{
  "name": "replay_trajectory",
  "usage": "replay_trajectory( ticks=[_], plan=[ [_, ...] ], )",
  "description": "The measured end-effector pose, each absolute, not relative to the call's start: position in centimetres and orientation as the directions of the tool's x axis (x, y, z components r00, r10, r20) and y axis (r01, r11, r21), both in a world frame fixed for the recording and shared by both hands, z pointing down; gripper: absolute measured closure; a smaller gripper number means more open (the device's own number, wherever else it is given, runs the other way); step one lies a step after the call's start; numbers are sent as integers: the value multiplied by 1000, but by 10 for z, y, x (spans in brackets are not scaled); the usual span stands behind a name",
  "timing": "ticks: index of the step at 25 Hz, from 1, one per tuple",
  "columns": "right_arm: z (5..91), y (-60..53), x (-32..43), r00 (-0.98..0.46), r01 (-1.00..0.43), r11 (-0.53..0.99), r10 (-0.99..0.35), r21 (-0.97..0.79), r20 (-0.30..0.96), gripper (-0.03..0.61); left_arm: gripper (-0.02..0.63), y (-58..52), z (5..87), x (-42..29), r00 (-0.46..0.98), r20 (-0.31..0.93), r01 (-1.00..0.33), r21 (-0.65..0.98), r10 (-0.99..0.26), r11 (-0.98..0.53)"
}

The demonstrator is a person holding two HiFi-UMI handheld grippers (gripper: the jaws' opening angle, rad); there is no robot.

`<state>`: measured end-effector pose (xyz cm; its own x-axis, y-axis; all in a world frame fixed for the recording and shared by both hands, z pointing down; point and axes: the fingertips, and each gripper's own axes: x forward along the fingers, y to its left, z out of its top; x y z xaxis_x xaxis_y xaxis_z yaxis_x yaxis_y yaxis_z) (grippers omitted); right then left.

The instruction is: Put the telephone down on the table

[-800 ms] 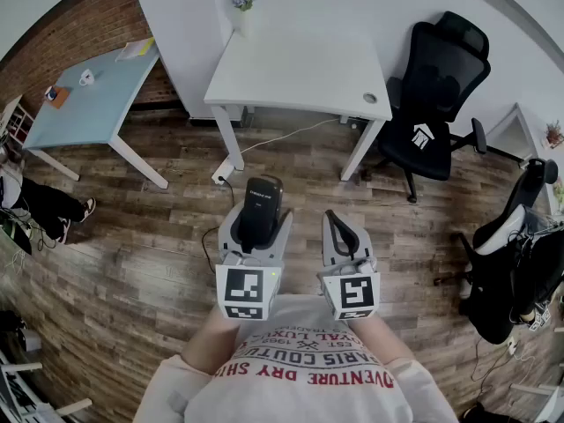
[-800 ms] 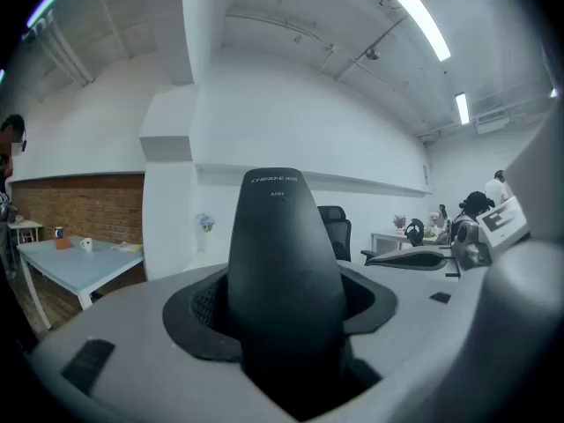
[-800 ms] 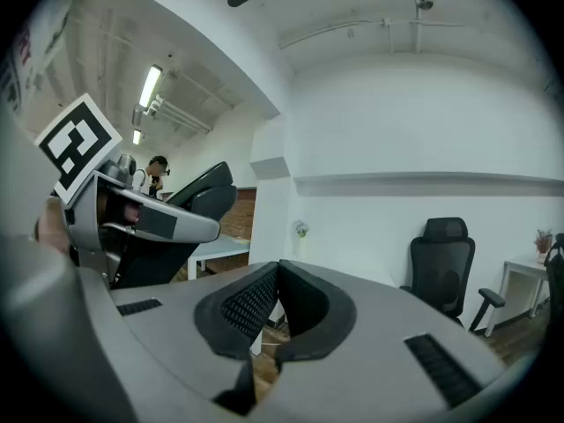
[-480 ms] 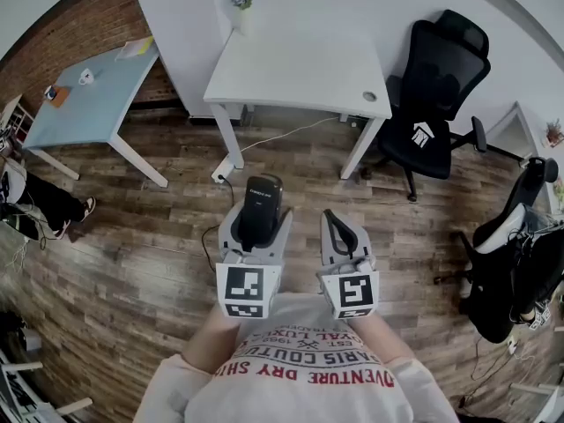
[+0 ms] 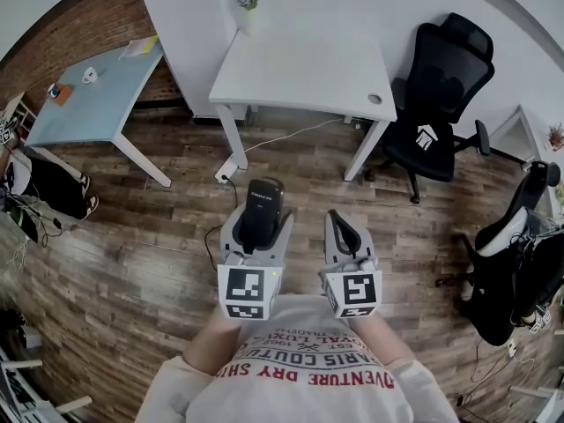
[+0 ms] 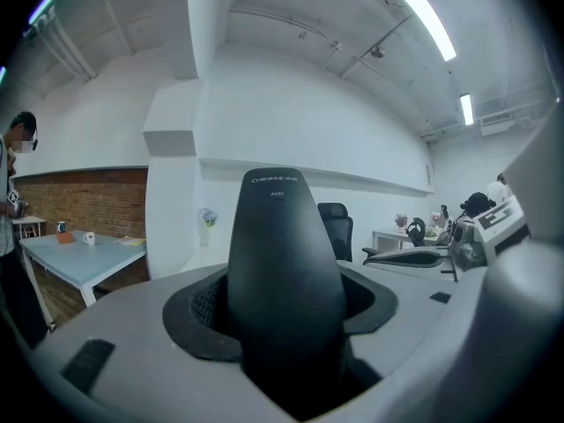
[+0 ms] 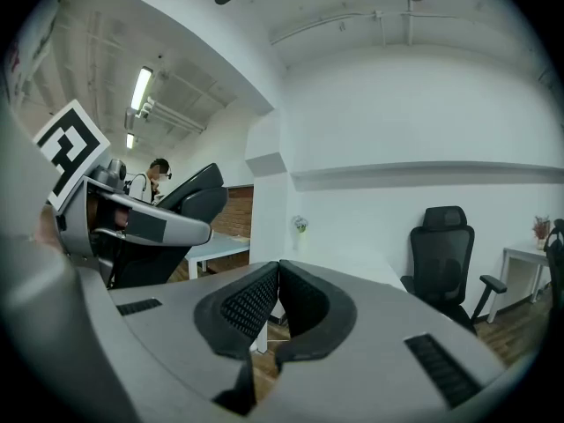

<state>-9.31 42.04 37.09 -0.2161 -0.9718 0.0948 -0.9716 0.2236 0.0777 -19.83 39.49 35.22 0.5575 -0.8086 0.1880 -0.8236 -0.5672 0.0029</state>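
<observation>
A black telephone handset (image 5: pixel 261 210) stands out forward from my left gripper (image 5: pixel 256 227), whose two jaws press on its sides. In the left gripper view the telephone (image 6: pixel 284 271) fills the middle between the dark pads. My right gripper (image 5: pixel 345 234) is held level beside it, shut, with its pads touching at the tips (image 7: pixel 275 291) and nothing between them. Both are held over the wooden floor, short of the white table (image 5: pixel 304 69) that stands ahead against the wall.
A black office chair (image 5: pixel 441 95) stands right of the white table. A light blue table (image 5: pixel 84 95) with small things on it is at the left, and a person's legs (image 5: pixel 44 192) show at the left edge. A cable (image 5: pixel 264 144) and a power strip lie on the floor under the table.
The whole view has shifted slightly: the tables and chair sit a little further right and lower. Both grippers keep their places and the telephone stays in the left one.
</observation>
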Motion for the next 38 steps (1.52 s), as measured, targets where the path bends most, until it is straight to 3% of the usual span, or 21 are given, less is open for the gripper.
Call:
replay_trajectory(
  ticks=[18,38],
  plan=[
    [402,336,-85,-280,-956,291,-946,49,162,554,313,317,383,-208,475,251,-876,49,-843,-479],
    [382,111,34,-397,-914,405,-908,35,132,554,313,115,366,-101,350,232,-936,62,-907,-345]
  ],
)
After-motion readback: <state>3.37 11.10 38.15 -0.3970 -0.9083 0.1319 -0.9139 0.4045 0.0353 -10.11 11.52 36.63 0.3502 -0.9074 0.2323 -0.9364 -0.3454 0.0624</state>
